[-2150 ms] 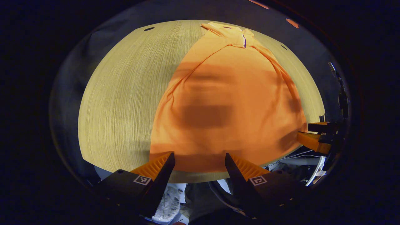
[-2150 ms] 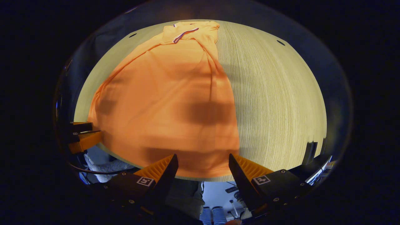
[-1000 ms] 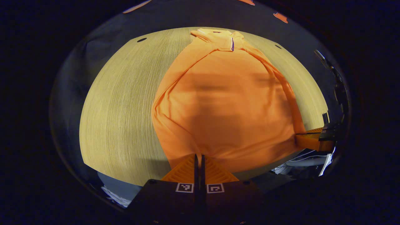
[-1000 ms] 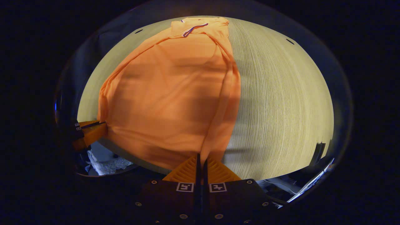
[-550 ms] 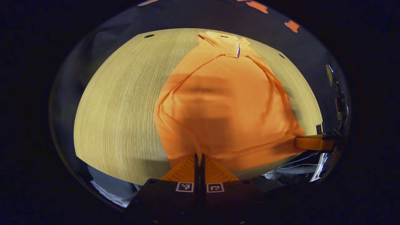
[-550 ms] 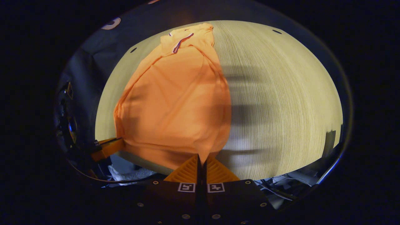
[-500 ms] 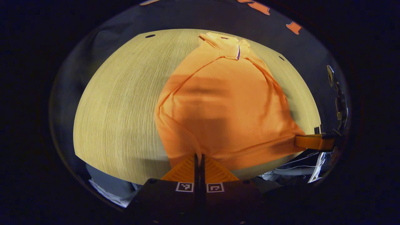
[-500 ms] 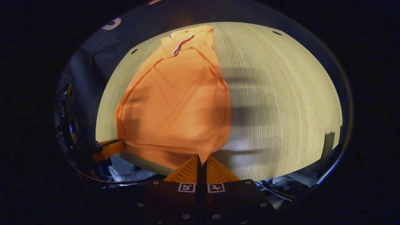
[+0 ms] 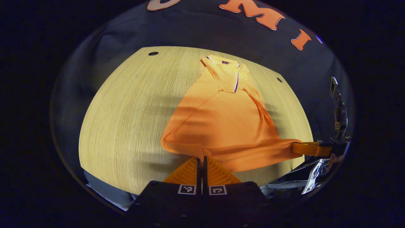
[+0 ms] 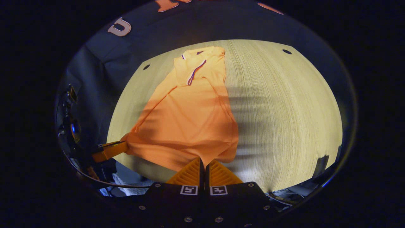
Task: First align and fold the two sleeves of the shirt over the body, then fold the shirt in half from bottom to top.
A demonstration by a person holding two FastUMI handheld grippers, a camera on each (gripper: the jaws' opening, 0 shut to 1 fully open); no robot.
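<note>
An orange polo shirt (image 9: 223, 120) (image 10: 190, 120) lies on the pale wooden table (image 9: 126, 110) (image 10: 284, 110), collar at the far end, sleeves folded in along its sides. My left gripper (image 9: 200, 158) is shut on the shirt's bottom hem at its left corner. My right gripper (image 10: 203, 158) is shut on the hem at the right corner. Both corners are lifted off the table, and the hem hangs stretched between them. In the left gripper view the right gripper (image 9: 300, 147) shows at the far right; in the right gripper view the left gripper (image 10: 121, 146) shows at the left.
The table's near edge (image 9: 133, 190) runs just below both grippers. Small dark holes (image 9: 153, 53) (image 10: 287, 51) mark the tabletop near its far corners. Cables and gear (image 9: 303, 177) lie below the table edge.
Both grippers went from open above the hem to shut on its corners. Since then they have risen and pulled back, lifting the bottom hem off the table.
</note>
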